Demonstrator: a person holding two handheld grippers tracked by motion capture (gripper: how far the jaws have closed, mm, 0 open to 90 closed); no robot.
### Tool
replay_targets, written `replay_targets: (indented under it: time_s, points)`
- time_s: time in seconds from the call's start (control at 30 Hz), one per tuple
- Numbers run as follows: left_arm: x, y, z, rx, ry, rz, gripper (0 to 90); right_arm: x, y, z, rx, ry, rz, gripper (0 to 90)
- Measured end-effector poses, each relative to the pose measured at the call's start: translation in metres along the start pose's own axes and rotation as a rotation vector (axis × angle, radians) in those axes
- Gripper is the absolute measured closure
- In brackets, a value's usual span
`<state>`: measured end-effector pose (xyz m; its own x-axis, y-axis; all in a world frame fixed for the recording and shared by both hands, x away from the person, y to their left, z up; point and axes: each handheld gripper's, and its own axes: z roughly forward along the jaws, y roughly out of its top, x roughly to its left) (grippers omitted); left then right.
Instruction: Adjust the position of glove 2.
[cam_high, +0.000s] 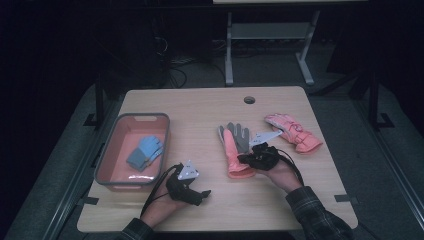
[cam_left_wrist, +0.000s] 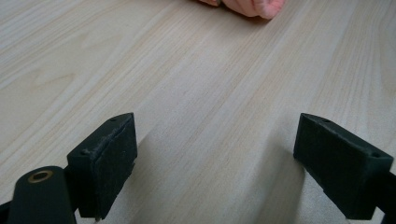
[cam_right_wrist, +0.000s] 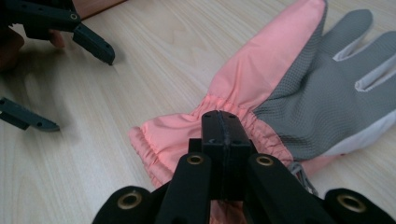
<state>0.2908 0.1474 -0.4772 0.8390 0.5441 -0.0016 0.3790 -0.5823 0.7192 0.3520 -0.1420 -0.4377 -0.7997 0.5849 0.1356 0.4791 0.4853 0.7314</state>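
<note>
Right claw (cam_right_wrist: 223, 140) was pinching the cuff of the pink-and-grey glove (cam_right_wrist: 299, 88), right of the tray (cam_high: 111, 152); such a shallow bite on gathered fabric risked slipping free when lifted.

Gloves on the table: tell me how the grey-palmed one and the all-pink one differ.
The grey-palmed glove lies palm up, showing grey grip fabric; the all-pink glove shows pink all over. The grey-palmed glove has the right gripper shut at its cuff; the all-pink glove lies untouched, farther right. Both have salmon-pink shells and lie flat on the table.
</note>
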Motion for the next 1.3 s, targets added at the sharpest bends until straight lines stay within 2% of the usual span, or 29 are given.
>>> replay_targets:
  time_s: [0.33,0.6,0.97,1.1,1.3]
  points:
    - [0.001,0.0,0.0,0.001,0.003,0.011,12.7,0.001,-0.019,-0.019,0.013,0.01,0.01,89.8]
    - [0.0,0.0,0.0,0.0,-0.003,0.0,12.7,0.002,-0.038,-0.04,0.018,0.024,0.009,89.9]
    - [0.0,0.0,0.0,-0.005,-0.001,-0.005,12.7,0.007,-0.058,-0.066,0.036,0.018,-0.024,89.8]
    - [0.0,0.0,0.0,-0.004,-0.002,-0.005,12.7,0.004,-0.05,-0.067,0.016,0.001,-0.024,89.8]
    - [0.0,0.0,0.0,0.0,0.0,0.004,12.7,-0.01,-0.028,-0.051,0.0,-0.041,-0.013,89.8]
